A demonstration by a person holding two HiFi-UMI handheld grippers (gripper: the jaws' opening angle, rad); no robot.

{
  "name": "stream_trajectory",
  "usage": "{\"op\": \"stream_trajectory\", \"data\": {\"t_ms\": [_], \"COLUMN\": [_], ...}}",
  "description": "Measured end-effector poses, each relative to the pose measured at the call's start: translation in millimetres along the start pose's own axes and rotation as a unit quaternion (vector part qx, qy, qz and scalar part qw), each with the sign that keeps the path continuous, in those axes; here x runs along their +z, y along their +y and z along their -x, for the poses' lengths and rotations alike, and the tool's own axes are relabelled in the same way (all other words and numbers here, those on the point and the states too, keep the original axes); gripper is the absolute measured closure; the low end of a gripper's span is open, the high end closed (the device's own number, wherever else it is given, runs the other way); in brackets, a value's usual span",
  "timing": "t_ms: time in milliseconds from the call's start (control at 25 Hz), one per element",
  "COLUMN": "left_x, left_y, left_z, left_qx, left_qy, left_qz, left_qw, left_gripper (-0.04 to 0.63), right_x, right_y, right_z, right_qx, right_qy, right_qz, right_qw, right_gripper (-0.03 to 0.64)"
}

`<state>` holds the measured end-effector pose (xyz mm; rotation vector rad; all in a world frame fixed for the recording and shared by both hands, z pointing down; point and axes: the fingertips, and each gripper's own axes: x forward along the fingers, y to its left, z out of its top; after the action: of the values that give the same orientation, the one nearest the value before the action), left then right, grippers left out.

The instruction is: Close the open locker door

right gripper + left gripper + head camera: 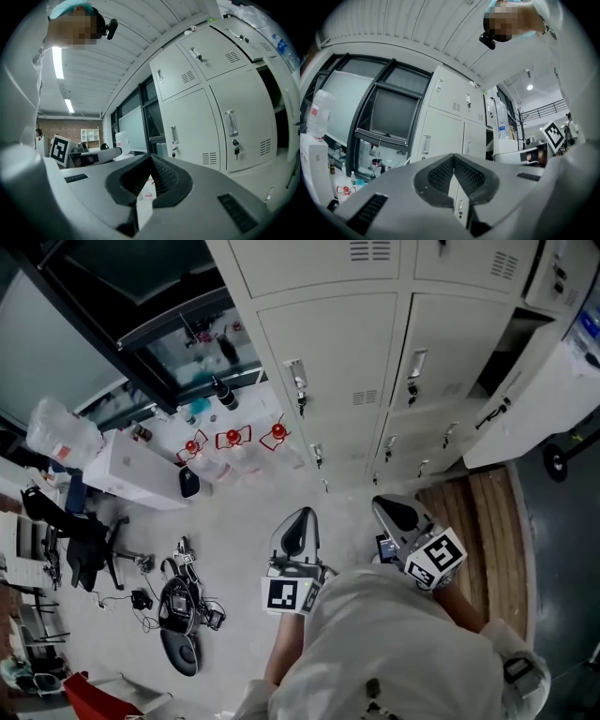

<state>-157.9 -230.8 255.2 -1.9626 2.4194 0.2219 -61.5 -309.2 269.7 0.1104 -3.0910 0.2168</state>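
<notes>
Pale metal lockers (337,352) face the shut, empty fingers of left gripper (453,157) and right gripper (150,159); right of them, the open locker door (539,404) bares a dark compartment (511,343).

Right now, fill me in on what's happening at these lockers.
A person in a white top stands facing a bank of pale grey metal lockers, holding a grey two-jaw gripper in each hand. The left gripper and the right gripper both have their jaws together with nothing between them, and both point towards the lockers. One pale grey locker door at the right end stands swung open. Neither gripper touches it, so it is not yet closed.
</notes>
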Motion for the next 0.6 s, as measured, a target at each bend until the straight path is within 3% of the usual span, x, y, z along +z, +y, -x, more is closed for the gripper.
{"op": "stream_trajectory", "data": {"t_ms": [600], "left_x": [-11], "left_y": [31], "left_z": [32], "left_qx": [-0.002], "left_qy": [0.017], "left_qz": [0.005], "left_qw": [0.9998], "left_gripper": [0.588], "right_x": [-10], "right_y": [34], "right_z": [-25], "right_qx": [-0.009], "right_qy": [0.015], "right_qz": [-0.001], "right_qw": [1.0], "right_gripper": [0.591]}}
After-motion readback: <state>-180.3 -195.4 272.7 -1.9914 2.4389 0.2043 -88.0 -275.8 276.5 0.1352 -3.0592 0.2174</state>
